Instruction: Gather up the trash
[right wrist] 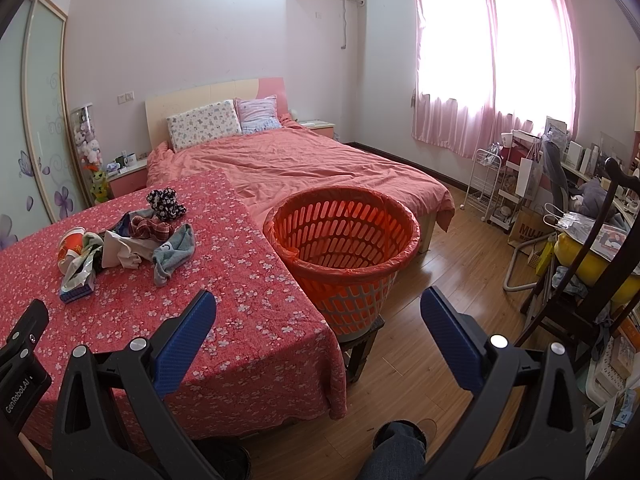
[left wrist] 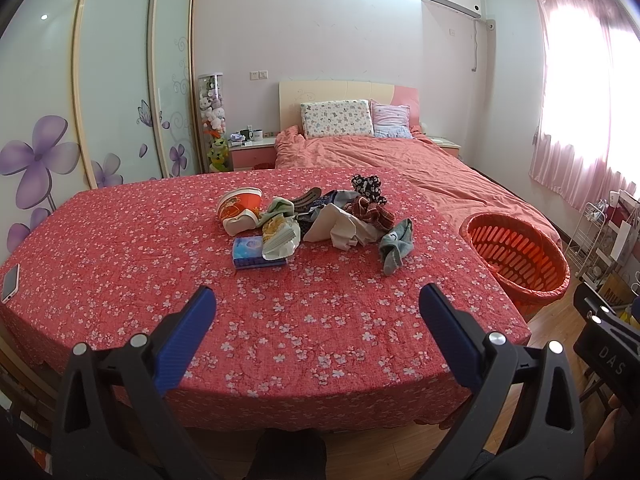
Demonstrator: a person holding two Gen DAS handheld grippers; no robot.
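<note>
Both pairs of fingers are spread wide with nothing held: the left gripper (left wrist: 318, 306) is aimed over the table (left wrist: 120, 264), the right gripper (right wrist: 318, 308) toward the basket (right wrist: 340, 236). Nothing appears collected so far. Left to right, a cup (left wrist: 239, 208), tissue pack (left wrist: 252, 252), wrapper (left wrist: 280, 236) and mixed cloths (left wrist: 360, 216) lie heaped mid-table; the basket, just beside the table's right edge, looks empty.
</note>
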